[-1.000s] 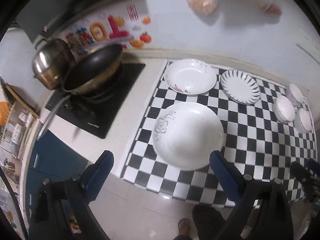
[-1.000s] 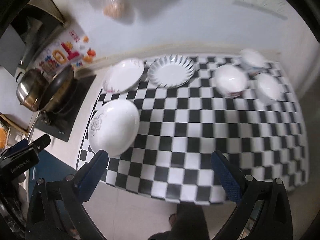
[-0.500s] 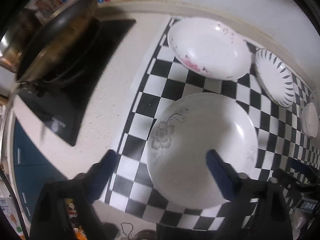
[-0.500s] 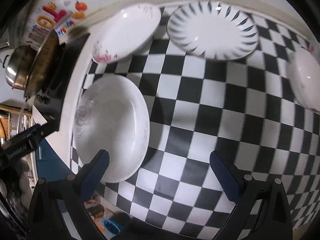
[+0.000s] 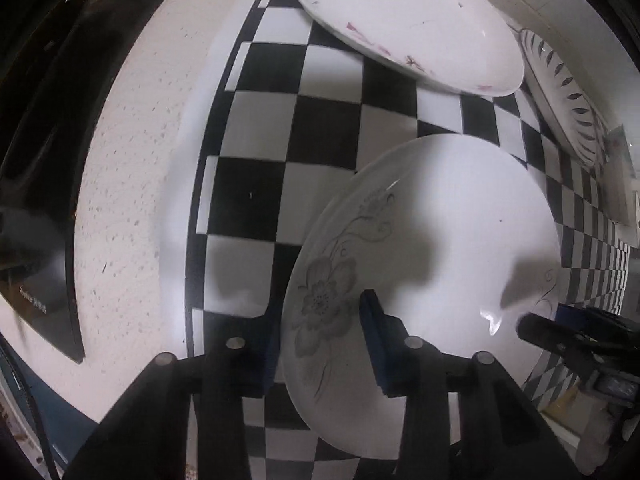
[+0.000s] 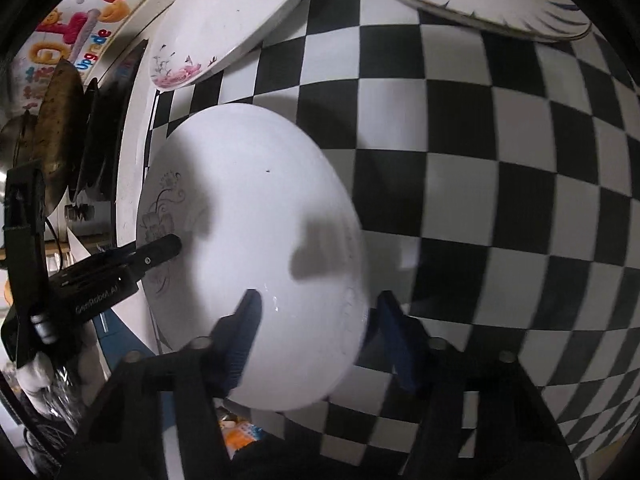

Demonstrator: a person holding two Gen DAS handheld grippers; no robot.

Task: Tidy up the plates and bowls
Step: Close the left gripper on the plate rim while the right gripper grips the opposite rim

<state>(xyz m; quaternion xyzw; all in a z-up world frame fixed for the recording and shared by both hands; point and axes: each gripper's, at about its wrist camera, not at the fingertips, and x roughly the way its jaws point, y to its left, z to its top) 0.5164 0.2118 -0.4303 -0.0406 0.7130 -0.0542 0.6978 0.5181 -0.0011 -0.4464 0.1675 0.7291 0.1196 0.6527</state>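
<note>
A large white plate with a grey flower print (image 5: 432,248) lies on the checkered mat; it also shows in the right wrist view (image 6: 248,248). My left gripper (image 5: 320,340) straddles its left rim, one finger over the flower, one outside; the jaws stand apart. My right gripper (image 6: 316,336) straddles the plate's right rim the same way, jaws apart. A white plate with pink flowers (image 5: 404,20) lies behind it, also in the right wrist view (image 6: 228,20). A plate with dark leaf marks (image 5: 560,80) lies further right (image 6: 480,4).
A black induction hob (image 5: 56,128) sits left of the mat on the speckled counter (image 5: 132,160). A pan (image 6: 56,128) stands on it. The checkered mat (image 6: 500,160) stretches right. The counter's front edge is just below the plate.
Both grippers have dropped down close to the flower plate and narrowed, each now straddling one side of its rim. The plate still lies on the mat.
</note>
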